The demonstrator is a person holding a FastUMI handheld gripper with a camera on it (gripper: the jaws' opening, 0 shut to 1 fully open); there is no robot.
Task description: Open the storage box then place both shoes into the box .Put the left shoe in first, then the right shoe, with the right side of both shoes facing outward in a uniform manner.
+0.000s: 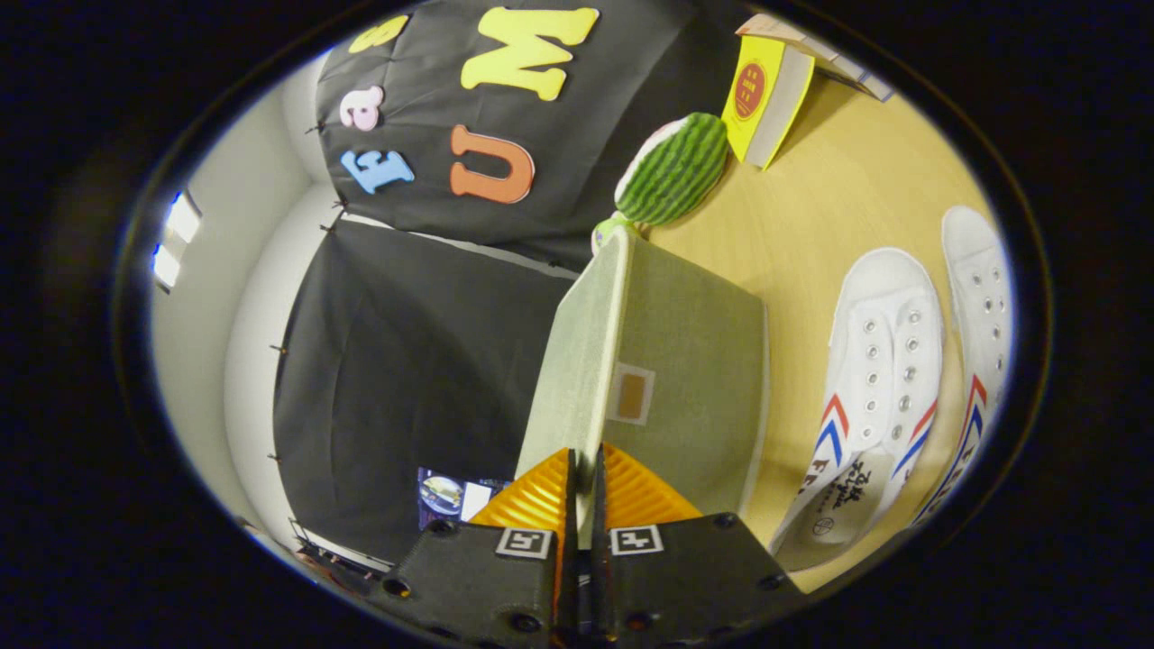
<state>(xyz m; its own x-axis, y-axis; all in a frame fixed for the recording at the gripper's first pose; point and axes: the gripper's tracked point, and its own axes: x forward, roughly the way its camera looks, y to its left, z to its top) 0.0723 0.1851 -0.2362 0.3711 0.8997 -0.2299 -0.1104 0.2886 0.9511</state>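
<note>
Tongs (584, 491): clenched on the near edge of the storage box lid (577, 361), both fingers pressed to the thin panel, which runs away ahead between them.
Lid: raised, seen edge-on; its inner face barely shows.
Storage box (690, 379): pale green fabric, a small tag on the side facing the camera; its inside is hidden.
Shoes: two white lace-less shoes on the wooden surface (838, 180) beside the box, apart from it; the nearer shoe (879, 379) shows whole, the farther shoe (978, 306) is cut off.
Beyond the box: a watermelon-patterned toy (676, 167), partly behind the lid's far end.
Farthest: a yellow book (766, 99) standing upright.
</note>
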